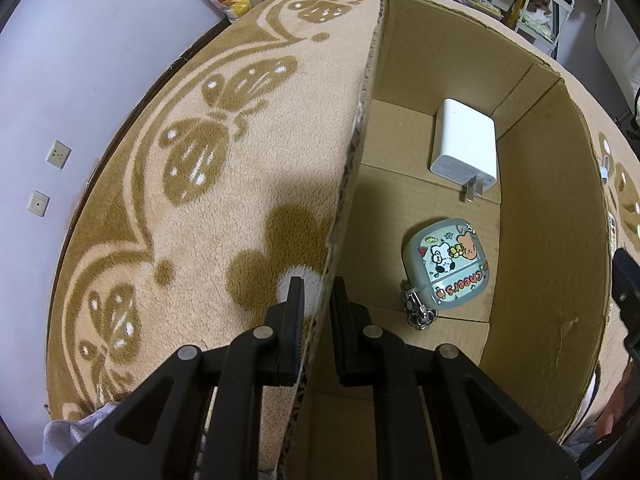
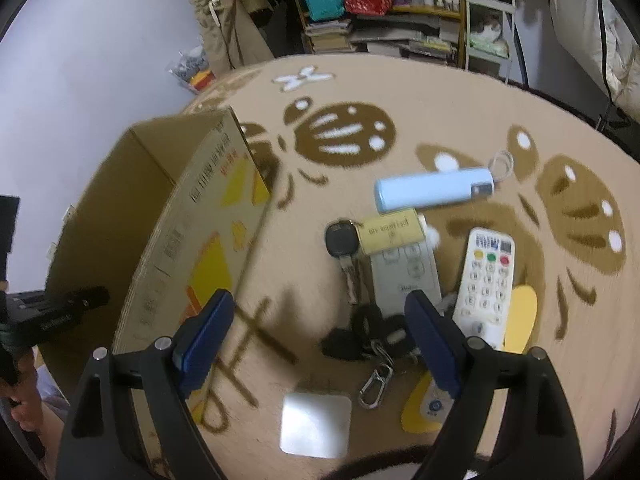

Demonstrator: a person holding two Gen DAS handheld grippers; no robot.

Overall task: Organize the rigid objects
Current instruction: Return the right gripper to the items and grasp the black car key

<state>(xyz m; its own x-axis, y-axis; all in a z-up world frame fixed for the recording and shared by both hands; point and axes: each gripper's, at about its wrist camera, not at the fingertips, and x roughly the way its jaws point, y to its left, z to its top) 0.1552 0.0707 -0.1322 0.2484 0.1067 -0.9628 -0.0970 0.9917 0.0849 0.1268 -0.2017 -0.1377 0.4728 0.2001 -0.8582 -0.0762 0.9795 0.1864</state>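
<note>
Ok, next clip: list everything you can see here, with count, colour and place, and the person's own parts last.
cardboard box: 1, brown, open, on the blanket
charger: 1, white, inside the box, far end
earbud case: 1, grey-green with cartoon stickers, inside the box, nearer
blanket: 1, beige with brown butterflies, under everything
power bank: 1, pale blue, on the blanket, far side
card: 1, yellow, atop the grey remote
grey remote: 1, middle of the pile
white remote: 1, right of the grey one
keys: 1 bunch, black, with carabiner
white square: 1, nearest; blurred
left claw: black, straddling the box's wall
right claw: blue pads, open above the pile
</note>
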